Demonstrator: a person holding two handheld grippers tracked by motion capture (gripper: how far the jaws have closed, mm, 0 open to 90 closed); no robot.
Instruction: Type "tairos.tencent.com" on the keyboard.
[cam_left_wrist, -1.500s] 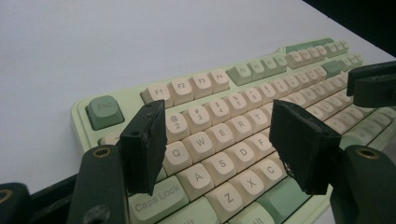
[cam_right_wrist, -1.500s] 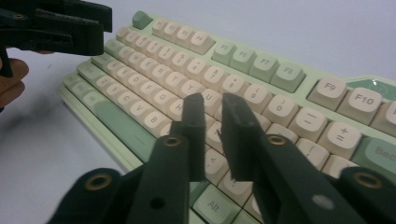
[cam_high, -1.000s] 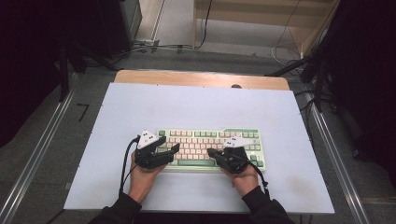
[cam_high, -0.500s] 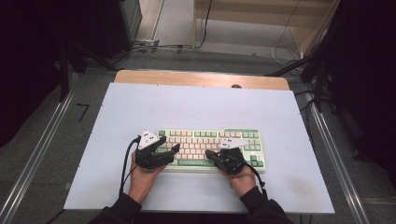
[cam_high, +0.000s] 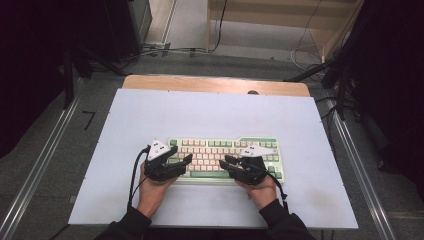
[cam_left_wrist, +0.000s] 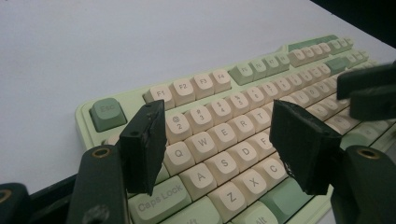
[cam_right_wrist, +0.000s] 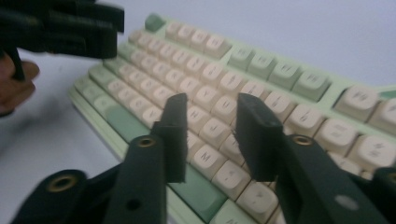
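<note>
the right gripper (cam_high: 231, 164) had just been opening: its jaws, pressed together a moment earlier over the keys, now stood part-way apart with nothing between them, only keycaps showing through the gap. that read as a key press just finished and the tip let go, ready for another key. the left gripper (cam_high: 186, 161) had not shifted; its jaws were spread wide, holding nothing, with the q, w, a, s block lying between and below them.

the keyboard (cam_high: 260, 142) lay directly under both sets of jaws on the white table (cam_high: 200, 110), its long side across them. it was pale green in the frame, with cream letter keys and darker green caps at esc (cam_left_wrist: 107, 115), caps lock and the space bar (cam_right_wrist: 126, 122), which sat just beside the right gripper's left jaw.
</note>
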